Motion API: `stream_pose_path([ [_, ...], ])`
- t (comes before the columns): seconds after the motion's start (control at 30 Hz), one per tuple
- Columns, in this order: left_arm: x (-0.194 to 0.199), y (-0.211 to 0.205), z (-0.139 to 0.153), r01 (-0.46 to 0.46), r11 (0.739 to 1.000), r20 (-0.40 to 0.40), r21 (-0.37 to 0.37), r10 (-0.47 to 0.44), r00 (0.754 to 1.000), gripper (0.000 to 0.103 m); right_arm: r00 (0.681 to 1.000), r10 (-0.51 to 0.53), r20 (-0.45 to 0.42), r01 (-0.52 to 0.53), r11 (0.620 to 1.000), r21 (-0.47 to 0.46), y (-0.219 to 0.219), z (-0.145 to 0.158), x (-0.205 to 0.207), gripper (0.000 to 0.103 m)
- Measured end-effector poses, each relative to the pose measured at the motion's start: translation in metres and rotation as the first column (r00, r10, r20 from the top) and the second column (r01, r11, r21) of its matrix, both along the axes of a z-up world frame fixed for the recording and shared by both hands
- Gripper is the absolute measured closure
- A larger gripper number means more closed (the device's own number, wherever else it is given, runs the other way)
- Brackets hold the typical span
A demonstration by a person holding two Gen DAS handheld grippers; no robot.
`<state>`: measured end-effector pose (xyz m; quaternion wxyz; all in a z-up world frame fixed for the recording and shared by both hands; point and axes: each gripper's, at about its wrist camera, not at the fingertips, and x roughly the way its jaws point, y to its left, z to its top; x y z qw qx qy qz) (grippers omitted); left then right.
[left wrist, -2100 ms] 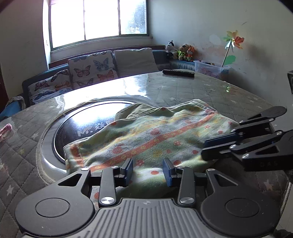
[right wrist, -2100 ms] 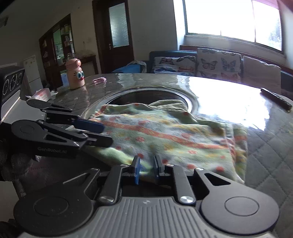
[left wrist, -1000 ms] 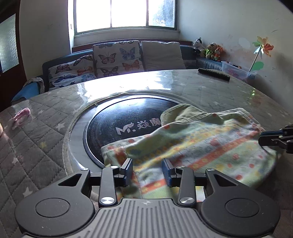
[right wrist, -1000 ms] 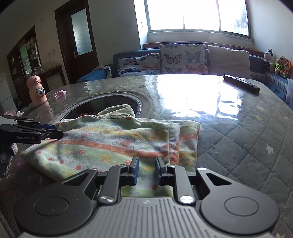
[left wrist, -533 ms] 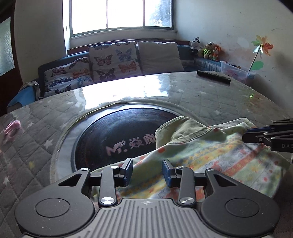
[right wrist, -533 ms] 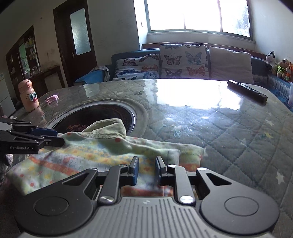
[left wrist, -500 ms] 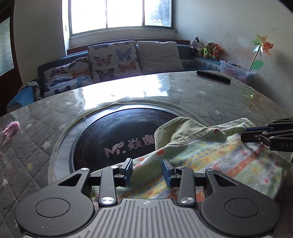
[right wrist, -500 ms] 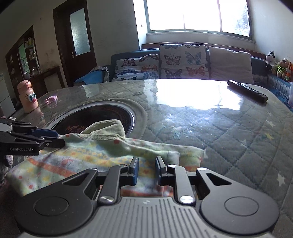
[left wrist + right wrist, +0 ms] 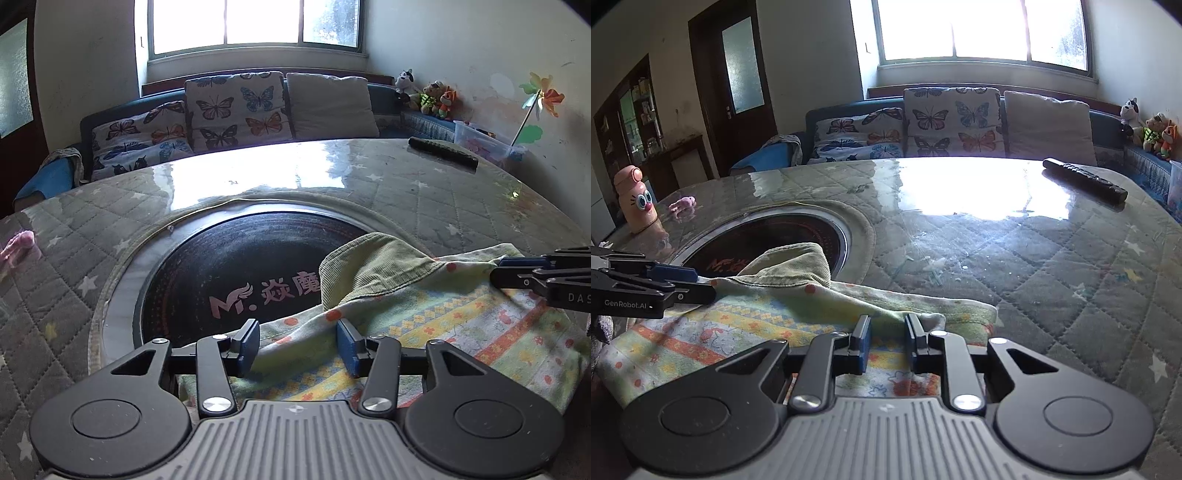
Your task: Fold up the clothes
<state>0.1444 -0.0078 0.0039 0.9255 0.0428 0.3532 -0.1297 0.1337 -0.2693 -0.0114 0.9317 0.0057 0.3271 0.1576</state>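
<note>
A folded green, yellow and orange patterned garment (image 9: 443, 325) lies on the round table, part of it over the black hotplate (image 9: 236, 258). A plain olive flap (image 9: 369, 266) is folded over its far edge. My left gripper (image 9: 297, 345) is open, its jaws straddling the garment's left edge. My right gripper (image 9: 886, 341) is open over the garment's (image 9: 738, 325) right edge, its jaws low over the cloth. Each gripper shows at the side of the other's view, the right one (image 9: 535, 277) and the left one (image 9: 665, 284).
A black remote (image 9: 1084, 179) lies at the far right of the quilted table cover (image 9: 1052, 266). A pink bottle with eyes (image 9: 635, 199) and a small pink object (image 9: 683, 203) stand at the far left. A sofa with butterfly cushions (image 9: 236, 107) is behind the table.
Both grippers have drawn back toward the table's near edge and the garment has slid with them, uncovering more of the hotplate. The right jaws have opened a little wider.
</note>
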Motion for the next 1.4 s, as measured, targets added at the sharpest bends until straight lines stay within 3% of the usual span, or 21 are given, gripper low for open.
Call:
stream_pose_path([
  [0.13,-0.009,0.004,0.005,-0.017,1.0,0.01,-0.001,0.017,1.0,0.05,1.0,0.022,0.008,-0.022,1.0,0.01,0.003,0.006,-0.013,0.08],
  [0.2,-0.015,0.007,0.007,-0.029,1.0,0.014,-0.003,0.029,0.999,0.047,0.999,0.048,0.011,-0.049,0.999,0.01,0.008,0.008,-0.022,0.071],
  [0.6,-0.081,0.006,0.007,-0.019,1.0,0.074,0.022,0.017,0.997,0.038,0.975,0.214,0.056,-0.212,0.976,-0.047,0.051,0.005,-0.079,0.065],
  [0.87,-0.111,0.009,0.0,-0.052,0.998,0.102,0.034,0.049,0.994,0.033,0.964,0.249,0.089,-0.241,0.966,-0.094,0.058,0.011,-0.097,0.064],
  [1.4,-0.123,0.028,-0.004,-0.107,0.994,0.089,0.004,0.106,0.99,0.033,0.94,0.329,0.085,-0.318,0.94,-0.119,0.087,0.009,-0.1,0.064],
])
